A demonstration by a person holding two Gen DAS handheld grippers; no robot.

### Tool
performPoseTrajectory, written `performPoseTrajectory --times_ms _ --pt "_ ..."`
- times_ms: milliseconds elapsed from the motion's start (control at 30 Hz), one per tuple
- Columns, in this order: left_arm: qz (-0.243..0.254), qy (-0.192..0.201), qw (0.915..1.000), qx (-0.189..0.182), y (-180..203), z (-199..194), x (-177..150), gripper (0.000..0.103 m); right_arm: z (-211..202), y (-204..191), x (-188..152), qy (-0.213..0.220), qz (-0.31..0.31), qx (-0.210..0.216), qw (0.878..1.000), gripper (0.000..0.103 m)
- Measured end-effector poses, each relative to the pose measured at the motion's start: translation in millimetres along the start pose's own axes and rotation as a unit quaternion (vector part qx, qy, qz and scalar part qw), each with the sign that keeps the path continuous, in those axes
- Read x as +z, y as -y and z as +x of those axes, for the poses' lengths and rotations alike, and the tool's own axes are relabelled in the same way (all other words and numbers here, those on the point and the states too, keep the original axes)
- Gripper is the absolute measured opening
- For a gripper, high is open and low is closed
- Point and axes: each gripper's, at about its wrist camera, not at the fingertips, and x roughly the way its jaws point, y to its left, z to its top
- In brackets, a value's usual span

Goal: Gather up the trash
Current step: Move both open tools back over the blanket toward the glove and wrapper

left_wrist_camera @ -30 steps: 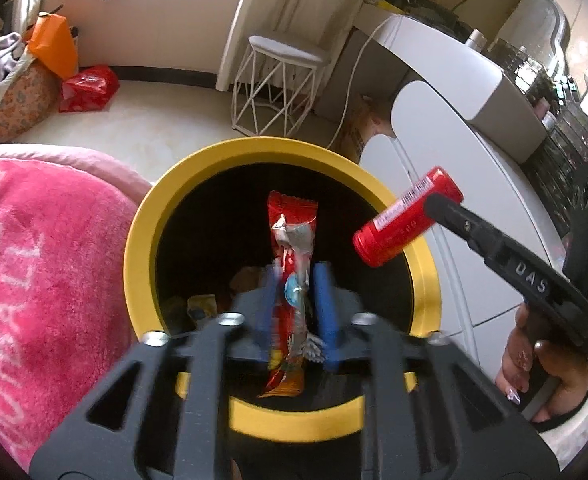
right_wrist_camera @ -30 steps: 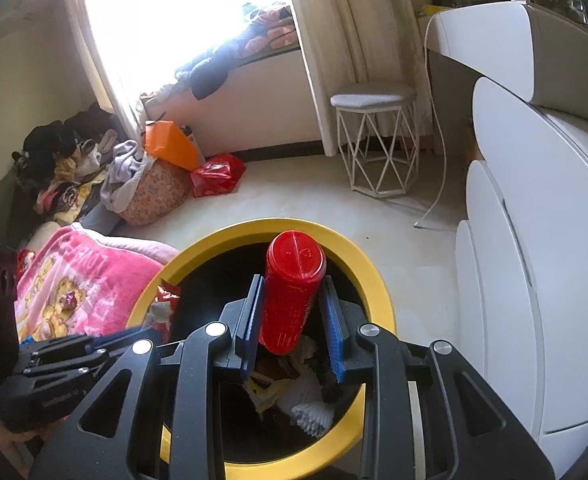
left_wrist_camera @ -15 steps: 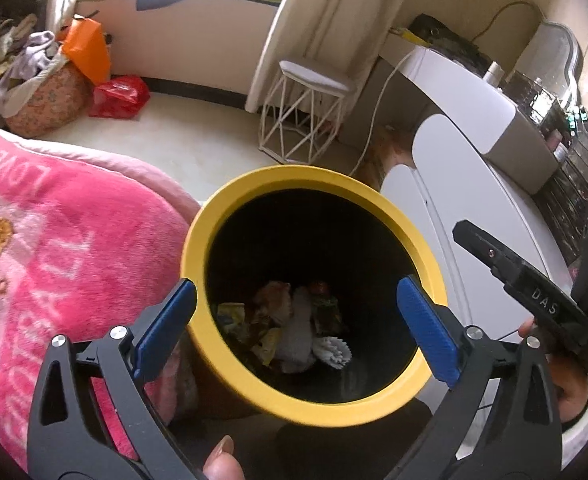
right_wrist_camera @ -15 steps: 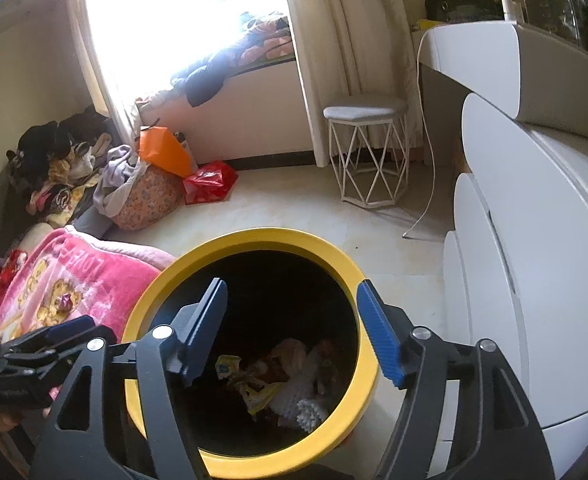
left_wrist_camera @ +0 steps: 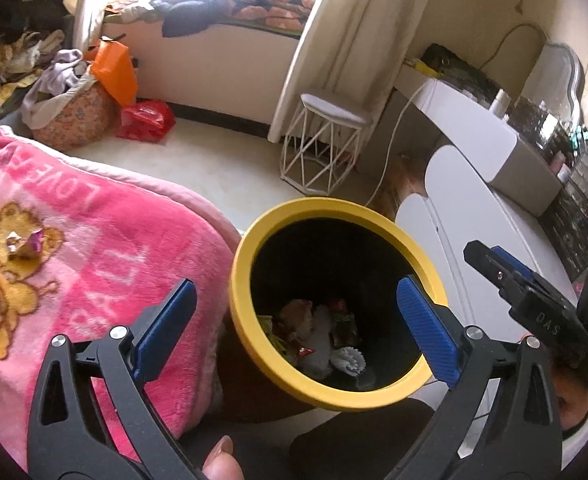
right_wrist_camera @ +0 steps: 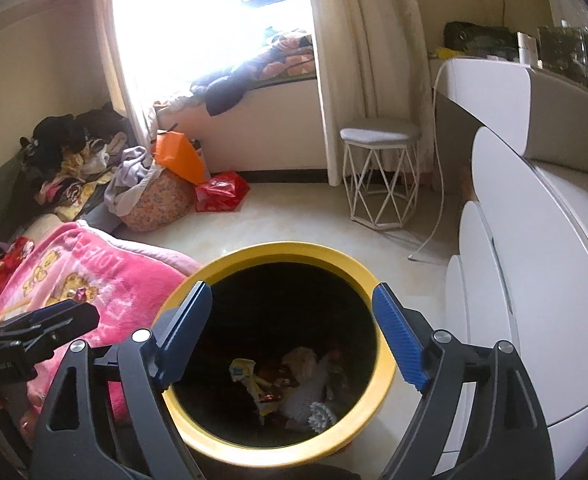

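Observation:
A black bin with a yellow rim (left_wrist_camera: 334,205) (right_wrist_camera: 285,249) stands on the floor beside the bed. Wrappers and crumpled paper (left_wrist_camera: 318,332) (right_wrist_camera: 294,376) lie at its bottom. My left gripper (left_wrist_camera: 294,292) hangs above the bin's near-left edge, wide open, with nothing between its blue pads. Over the bin mouth, my right gripper (right_wrist_camera: 291,294) has its jaws opening, also with nothing between them. A small crumpled foil wrapper (left_wrist_camera: 23,242) (right_wrist_camera: 81,293) lies on the pink blanket to the left.
The pink blanket (left_wrist_camera: 93,260) covers the bed left of the bin. A white dresser (right_wrist_camera: 534,260) stands close on the right. Further back are a white wire stool (left_wrist_camera: 326,152), a cable on the floor, a patterned laundry basket (right_wrist_camera: 157,204), and orange and red bags.
Both grippers opened and let go: the red-and-white wrapper left the left jaws, the red tube left the right jaws. Both hands then drew back and up from the bin.

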Motion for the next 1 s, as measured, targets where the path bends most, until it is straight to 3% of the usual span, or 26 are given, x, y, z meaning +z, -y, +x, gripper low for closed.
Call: performPoseTrajectory --times_ms 500,1000 --pt "-0.033 0.051 0.9973 0.04 -39 -49 0 0.092 -17 -55 7 0.024 -0.049 0.044 0.998 0.086" --pt "-0.087 0.079 0.9897 0.082 -97 -83 -4 0.092 -12 -113 10 0.02 -0.094 0.095 0.991 0.087"
